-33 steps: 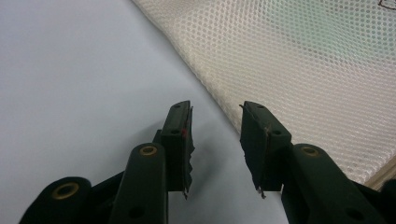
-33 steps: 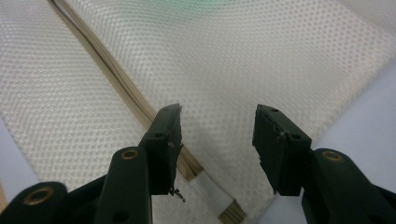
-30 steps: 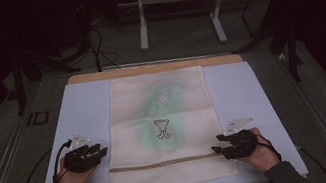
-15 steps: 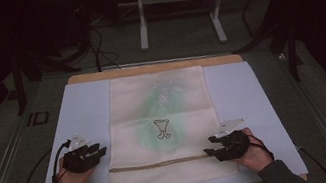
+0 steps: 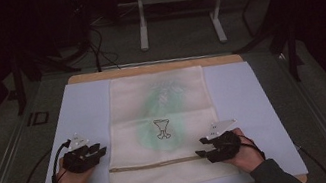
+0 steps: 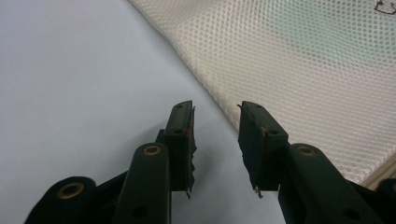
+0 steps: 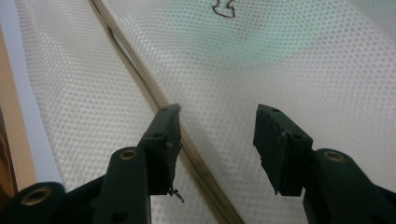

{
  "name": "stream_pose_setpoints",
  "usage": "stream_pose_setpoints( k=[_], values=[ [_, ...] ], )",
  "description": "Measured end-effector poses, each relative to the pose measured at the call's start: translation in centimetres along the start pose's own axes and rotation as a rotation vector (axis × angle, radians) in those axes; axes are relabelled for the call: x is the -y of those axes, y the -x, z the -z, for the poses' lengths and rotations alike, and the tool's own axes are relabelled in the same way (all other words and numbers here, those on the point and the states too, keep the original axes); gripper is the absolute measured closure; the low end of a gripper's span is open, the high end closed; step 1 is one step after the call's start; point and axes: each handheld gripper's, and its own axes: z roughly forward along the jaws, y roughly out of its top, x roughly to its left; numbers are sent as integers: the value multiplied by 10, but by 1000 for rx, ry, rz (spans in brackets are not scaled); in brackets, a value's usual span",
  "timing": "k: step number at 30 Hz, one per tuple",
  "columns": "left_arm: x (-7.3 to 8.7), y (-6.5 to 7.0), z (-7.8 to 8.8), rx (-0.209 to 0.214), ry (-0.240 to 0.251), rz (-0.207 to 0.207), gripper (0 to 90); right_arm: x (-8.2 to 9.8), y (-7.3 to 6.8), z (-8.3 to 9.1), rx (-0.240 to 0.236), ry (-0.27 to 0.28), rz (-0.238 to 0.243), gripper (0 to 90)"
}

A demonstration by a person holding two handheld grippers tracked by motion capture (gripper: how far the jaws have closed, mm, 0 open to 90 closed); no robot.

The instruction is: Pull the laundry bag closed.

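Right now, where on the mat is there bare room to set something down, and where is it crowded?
Two bare strips of the pale blue mat flank the cream mesh laundry bag: one between the bag's left edge and the mat's left edge, one on its right side up to the far corner. The near end is crowded: the left gripper and the right gripper hover by the bag's brown zipper.

No words, brand names or numbers are showing clearly enough to read. The mesh bag (image 5: 162, 132) is carrying one sign: a small dark outline shaped like a stemmed cup (image 5: 161, 129), sitting in the middle of a pale green patch. Beside the mat's far left corner, a small dark mark (image 5: 37, 118) is lying on the grey worktop (image 5: 4, 150), too blurred to make out.
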Motion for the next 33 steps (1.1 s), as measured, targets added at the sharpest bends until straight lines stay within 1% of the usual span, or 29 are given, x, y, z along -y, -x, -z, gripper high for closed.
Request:
stream_pose_setpoints(
  k=[7,14,17,27,33],
  values=[
    [0,0,0,8,-3,-4,657,-9,-5,-5,-7,17,17,538],
    [0,1,-1,17,-1,-11,655,-16,-11,-11,-24,26,35,569],
    [0,1,-1,20,-4,-17,655,-19,-14,-14,-31,34,42,573],
    [-1,2,-1,29,-5,-18,655,-32,-24,-23,-54,35,76,578],
    [-1,3,-2,38,-12,-25,666,-39,-29,-28,-62,42,86,578]
  ],
)
